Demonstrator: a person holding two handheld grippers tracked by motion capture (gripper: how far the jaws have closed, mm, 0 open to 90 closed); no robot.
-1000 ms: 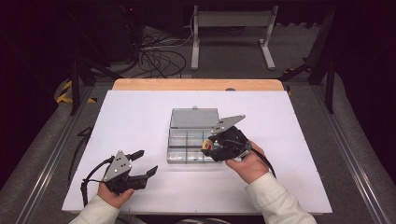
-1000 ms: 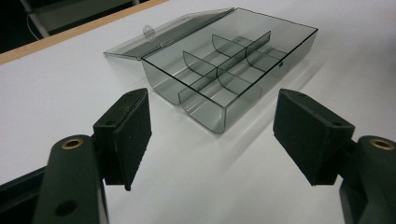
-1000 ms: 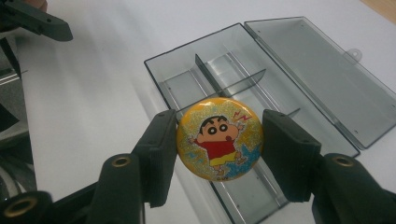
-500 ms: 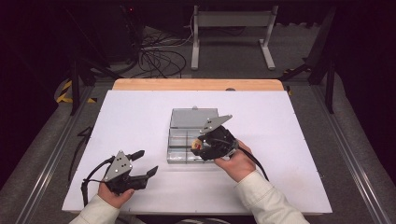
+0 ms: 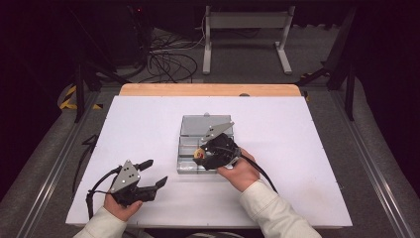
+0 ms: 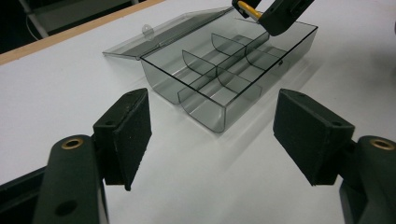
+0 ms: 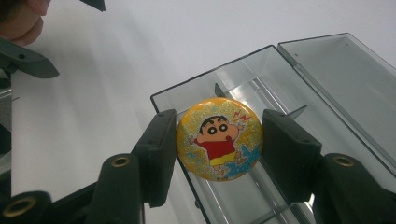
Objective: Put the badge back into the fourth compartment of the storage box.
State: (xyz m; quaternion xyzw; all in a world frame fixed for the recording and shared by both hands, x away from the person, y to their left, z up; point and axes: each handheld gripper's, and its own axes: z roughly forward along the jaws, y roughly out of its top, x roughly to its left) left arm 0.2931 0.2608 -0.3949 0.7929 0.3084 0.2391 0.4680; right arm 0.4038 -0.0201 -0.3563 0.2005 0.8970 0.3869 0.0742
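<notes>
Right gripper, clamped on round yellow cartoon-figure pin badge, shifted left and a bit toward the person since a second ago, now over near-left part of clear grey plastic compartment box

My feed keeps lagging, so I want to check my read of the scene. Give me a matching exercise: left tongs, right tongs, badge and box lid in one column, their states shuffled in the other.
Things:
1. left tongs
2. right tongs
3. badge
4. box lid

States:
A. folded back flat on the table
B. pinched by its edges above the clear box
C. open, nothing between them, near the table's front edge
D. shut on a round item over the box

Pairs: 1-C, 2-D, 3-B, 4-A
</notes>
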